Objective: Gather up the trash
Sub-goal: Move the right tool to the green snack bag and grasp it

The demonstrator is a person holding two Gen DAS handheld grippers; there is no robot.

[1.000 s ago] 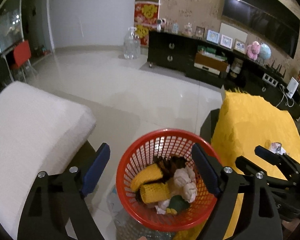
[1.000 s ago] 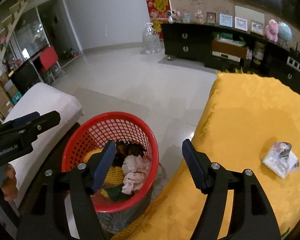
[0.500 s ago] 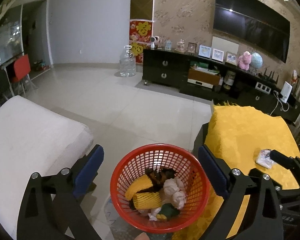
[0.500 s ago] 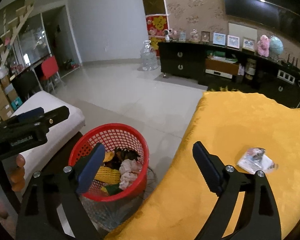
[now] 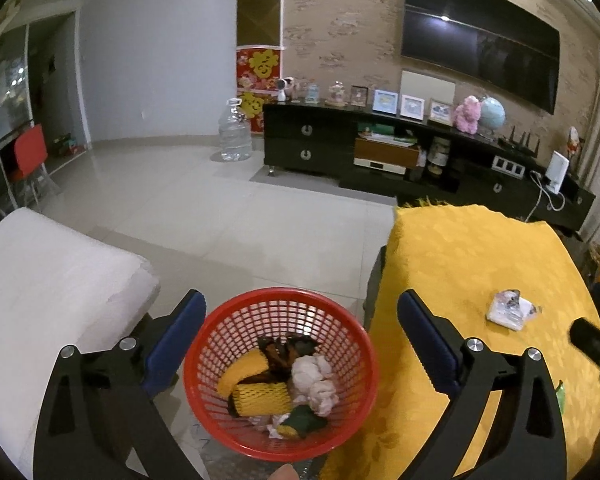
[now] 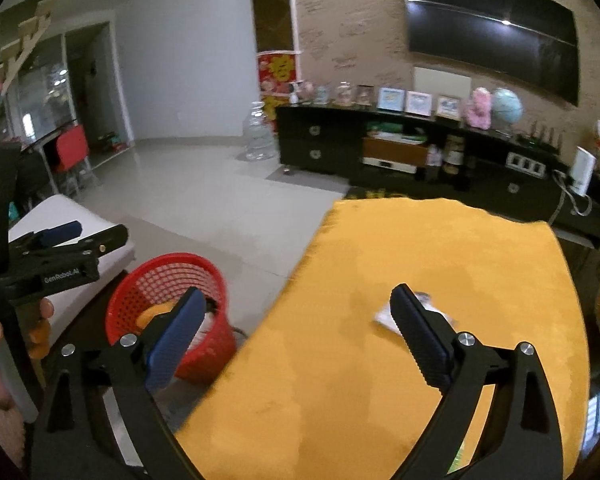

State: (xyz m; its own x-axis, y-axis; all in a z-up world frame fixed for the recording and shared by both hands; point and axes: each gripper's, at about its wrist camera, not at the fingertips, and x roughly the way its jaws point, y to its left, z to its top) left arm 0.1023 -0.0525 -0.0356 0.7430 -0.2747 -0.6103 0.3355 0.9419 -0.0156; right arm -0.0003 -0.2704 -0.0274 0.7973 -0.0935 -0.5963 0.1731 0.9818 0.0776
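The yellow-covered table (image 6: 440,280) fills the right of your view, with the red basket (image 5: 352,344) on the floor to its left. Your left gripper (image 5: 300,340) hangs above that basket, jaws wide and empty. Your right gripper (image 6: 296,332) is wide too; the crumpled wrapper (image 5: 508,314) lies on the table just beyond its right finger.

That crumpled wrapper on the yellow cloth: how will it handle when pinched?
The wrapper looks like thin crinkled plastic, so probably light and floppy, collapsing under the pinch. It lies low on the soft cloth, so it may slide or the cloth may bunch. Unlikely to roll.
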